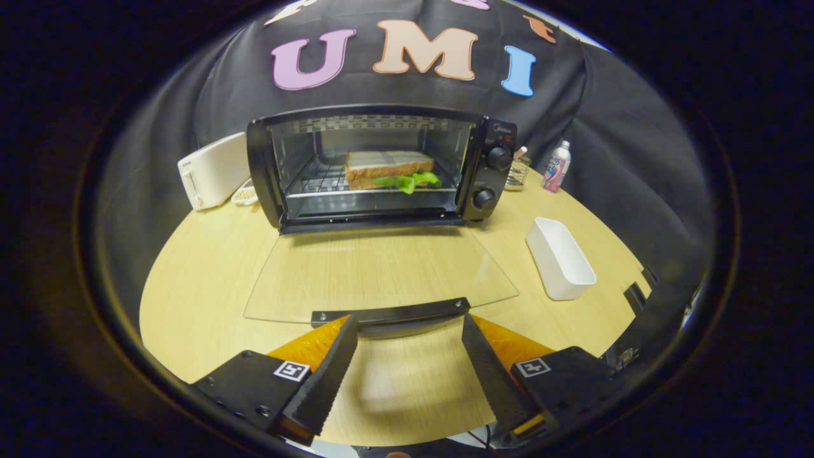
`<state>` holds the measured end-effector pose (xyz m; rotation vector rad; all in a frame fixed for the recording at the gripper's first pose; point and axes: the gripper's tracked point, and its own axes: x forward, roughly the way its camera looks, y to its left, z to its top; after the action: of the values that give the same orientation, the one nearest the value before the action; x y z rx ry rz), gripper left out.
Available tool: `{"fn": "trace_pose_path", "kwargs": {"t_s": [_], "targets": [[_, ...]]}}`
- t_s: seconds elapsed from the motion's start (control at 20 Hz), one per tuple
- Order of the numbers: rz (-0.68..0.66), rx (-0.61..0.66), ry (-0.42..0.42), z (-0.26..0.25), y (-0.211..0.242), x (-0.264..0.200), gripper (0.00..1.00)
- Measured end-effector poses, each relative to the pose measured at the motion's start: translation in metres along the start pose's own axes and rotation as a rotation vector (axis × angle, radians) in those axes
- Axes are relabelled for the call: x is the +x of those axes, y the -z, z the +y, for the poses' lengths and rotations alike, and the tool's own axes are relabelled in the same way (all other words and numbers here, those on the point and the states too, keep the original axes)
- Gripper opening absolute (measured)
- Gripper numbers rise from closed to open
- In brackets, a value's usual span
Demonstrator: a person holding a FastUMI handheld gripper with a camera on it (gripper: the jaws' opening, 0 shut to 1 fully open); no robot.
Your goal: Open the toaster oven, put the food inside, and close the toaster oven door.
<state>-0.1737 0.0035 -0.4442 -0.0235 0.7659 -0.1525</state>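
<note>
Pale wooden tabletop [210, 286] is spread across the middle of the frame, with the black toaster oven [381, 168] set at upper centre. Its clear glass door [381, 273] is folded down flat, and the brown-bread sandwich with green lettuce [391, 170] is seen on the rack inside. The door's black bar handle [391, 312] is laid crosswise just ahead of the gripper [410, 324], spanning the gap. The jaws are held spread, with nothing grasped. Closing is judged to remain.
</note>
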Motion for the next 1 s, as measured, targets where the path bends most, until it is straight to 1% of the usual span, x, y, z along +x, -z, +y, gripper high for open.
{"fn": "trace_pose_path", "kwargs": {"t_s": [0.1,0.25,0.35,0.45,0.65,0.85,1.0], "targets": [[0.002,0.016,-0.007,0.0,0.004,-0.001,0.99],[0.008,0.087,-0.024,-0.002,0.01,0.0,0.99],[0.017,0.109,-0.013,-0.007,0.014,-0.001,0.99],[0.03,0.103,-0.016,-0.007,0.018,0.001,0.99],[0.043,0.053,-0.024,-0.008,0.021,0.005,0.99],[0.055,0.063,-0.03,-0.008,0.024,0.004,0.99],[0.068,0.047,-0.035,-0.006,0.029,0.005,0.99]]}}
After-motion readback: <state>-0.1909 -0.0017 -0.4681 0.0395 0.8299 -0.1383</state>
